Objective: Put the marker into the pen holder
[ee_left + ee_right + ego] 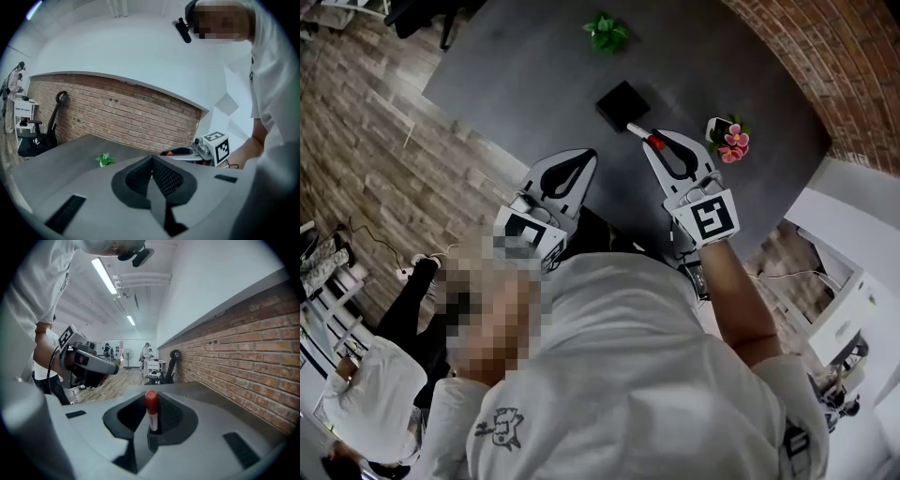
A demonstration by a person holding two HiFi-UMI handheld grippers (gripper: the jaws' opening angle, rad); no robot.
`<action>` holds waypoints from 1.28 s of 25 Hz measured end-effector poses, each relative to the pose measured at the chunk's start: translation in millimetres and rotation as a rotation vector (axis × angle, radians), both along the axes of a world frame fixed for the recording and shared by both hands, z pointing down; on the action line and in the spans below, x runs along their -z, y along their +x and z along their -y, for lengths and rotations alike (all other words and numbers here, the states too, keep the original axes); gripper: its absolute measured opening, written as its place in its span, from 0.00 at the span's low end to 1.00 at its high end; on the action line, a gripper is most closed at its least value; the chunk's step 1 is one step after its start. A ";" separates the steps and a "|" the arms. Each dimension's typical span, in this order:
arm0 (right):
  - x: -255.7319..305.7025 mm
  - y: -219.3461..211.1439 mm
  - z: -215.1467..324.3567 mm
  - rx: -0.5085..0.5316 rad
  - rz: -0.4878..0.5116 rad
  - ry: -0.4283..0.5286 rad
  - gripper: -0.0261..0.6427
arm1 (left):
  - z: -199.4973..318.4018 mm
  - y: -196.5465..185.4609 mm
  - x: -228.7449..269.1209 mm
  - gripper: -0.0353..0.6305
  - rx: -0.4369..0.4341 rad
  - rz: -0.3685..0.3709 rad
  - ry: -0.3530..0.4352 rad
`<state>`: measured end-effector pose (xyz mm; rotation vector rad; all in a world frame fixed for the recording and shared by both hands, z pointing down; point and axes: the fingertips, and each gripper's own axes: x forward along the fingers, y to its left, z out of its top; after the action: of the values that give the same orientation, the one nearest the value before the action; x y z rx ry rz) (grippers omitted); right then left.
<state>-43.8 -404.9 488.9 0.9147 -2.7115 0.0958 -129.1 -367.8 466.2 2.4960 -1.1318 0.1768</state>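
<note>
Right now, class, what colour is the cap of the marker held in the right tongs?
Red; the marker shows best in the right gripper view.

Left gripper [151, 158] – jaws together, right gripper [150, 404] clamping

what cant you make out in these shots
Pen holder inside: head view, too dark.
Marker lower end: right gripper view, behind the jaws.
Flower pot: head view, partly behind right gripper.
Pen holder: outside both gripper views.

White marker [639, 134] with red cap, gripped in right hand-held gripper [652, 141], just beside black square pen holder [622, 105]
</note>
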 end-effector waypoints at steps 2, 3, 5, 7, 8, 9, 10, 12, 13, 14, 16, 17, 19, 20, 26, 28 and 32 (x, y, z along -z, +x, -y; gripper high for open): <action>-6.0 -5.7 7.2 -0.002 0.007 0.000 0.15 | 5.9 -1.9 -7.5 0.07 -0.007 -0.002 -0.011; -9.4 -8.6 10.2 -0.002 0.008 -0.003 0.15 | 8.2 -2.9 -10.8 0.07 -0.011 -0.002 -0.016; -20.1 -12.8 14.5 -0.005 -0.005 -0.017 0.15 | 11.3 -5.2 -17.1 0.07 -0.019 -0.001 -0.027; -34.3 -14.6 18.3 -0.012 -0.020 -0.042 0.15 | 14.0 -6.5 -22.3 0.07 -0.025 -0.004 -0.039; -41.7 -14.7 20.2 -0.018 -0.023 -0.056 0.15 | 15.7 -6.7 -24.0 0.07 -0.027 -0.008 -0.045; -49.1 -14.5 21.7 -0.024 -0.024 -0.071 0.15 | 17.2 -6.9 -24.9 0.07 -0.029 -0.011 -0.049; -56.0 -14.3 22.6 -0.030 -0.028 -0.083 0.15 | 18.5 -7.2 -25.6 0.07 -0.031 -0.013 -0.052; -67.3 -13.8 23.7 -0.037 -0.041 -0.102 0.15 | 20.4 -8.2 -27.6 0.07 -0.035 -0.014 -0.055; -71.7 -13.6 24.5 -0.040 -0.048 -0.108 0.15 | 21.3 -8.9 -28.8 0.07 -0.036 -0.013 -0.055; -75.4 -13.4 25.6 -0.043 -0.055 -0.113 0.15 | 22.2 -9.6 -29.7 0.07 -0.037 -0.013 -0.055; -80.9 -12.9 27.5 -0.047 -0.067 -0.119 0.15 | 23.4 -10.8 -30.6 0.07 -0.036 -0.012 -0.056; -83.4 -12.1 27.7 -0.051 -0.072 -0.125 0.16 | 23.5 -11.1 -30.8 0.07 -0.035 -0.012 -0.056; -86.5 -10.7 27.1 -0.057 -0.078 -0.135 0.18 | 22.9 -11.3 -30.8 0.07 -0.033 -0.011 -0.057; -86.9 -10.6 26.6 -0.059 -0.079 -0.137 0.19 | 22.3 -11.4 -30.7 0.07 -0.032 -0.012 -0.057; -80.6 -8.2 18.0 -0.050 -0.073 -0.128 0.22 | 14.7 -5.9 -27.6 0.07 -0.029 -0.012 -0.052; -76.0 -7.4 13.3 -0.046 -0.068 -0.119 0.22 | 10.0 -3.8 -25.4 0.07 -0.026 -0.010 -0.044; -60.1 -5.8 1.8 -0.036 -0.046 -0.091 0.22 | -1.3 2.2 -17.2 0.07 -0.021 -0.007 -0.027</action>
<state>-49.6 -406.7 549.0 0.9285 -2.6258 0.2007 -126.9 -366.4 483.4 2.4833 -1.0933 0.1882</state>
